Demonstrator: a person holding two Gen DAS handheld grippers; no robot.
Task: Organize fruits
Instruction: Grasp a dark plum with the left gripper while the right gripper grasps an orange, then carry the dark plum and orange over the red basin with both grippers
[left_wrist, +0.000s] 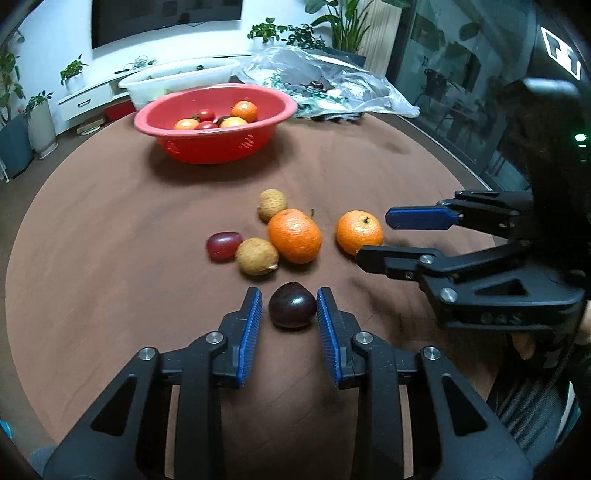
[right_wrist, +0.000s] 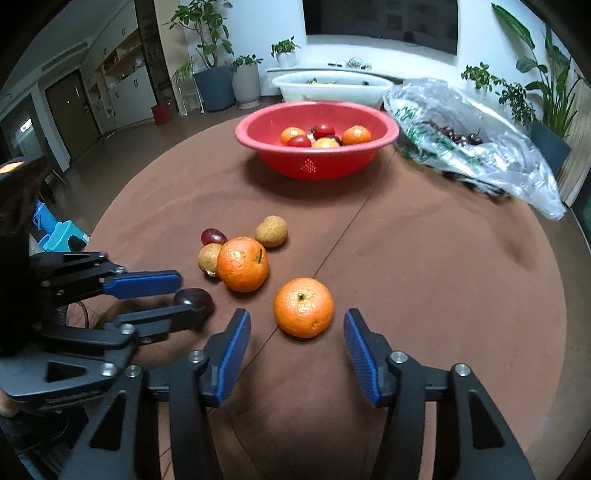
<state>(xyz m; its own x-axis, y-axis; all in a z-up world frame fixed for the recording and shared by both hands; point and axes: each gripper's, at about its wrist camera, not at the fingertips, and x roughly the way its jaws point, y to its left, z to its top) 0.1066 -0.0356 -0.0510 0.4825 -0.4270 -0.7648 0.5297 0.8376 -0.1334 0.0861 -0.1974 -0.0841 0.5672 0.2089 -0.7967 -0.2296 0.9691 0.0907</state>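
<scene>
Left gripper (left_wrist: 289, 306) is seen clamped on a dark plum (left_wrist: 292, 305); right gripper (right_wrist: 295, 325), jaws apart, flanks an orange (right_wrist: 303, 307) on the table (right_wrist: 424, 277). No writing is legible.

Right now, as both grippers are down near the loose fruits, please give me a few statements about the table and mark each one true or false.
1. The left gripper has its fingers around a dark plum. True.
2. The right gripper already squeezes an orange. False: that orange lies between the fingers, but gaps show on both sides.
3. The red basket is empty. False: it holds several oranges and small red fruits.
4. Two pale brown longans lie next to the other orange. True.
5. The clear plastic bag lies left of the basket in the right wrist view. False: it lies to the right.
</scene>
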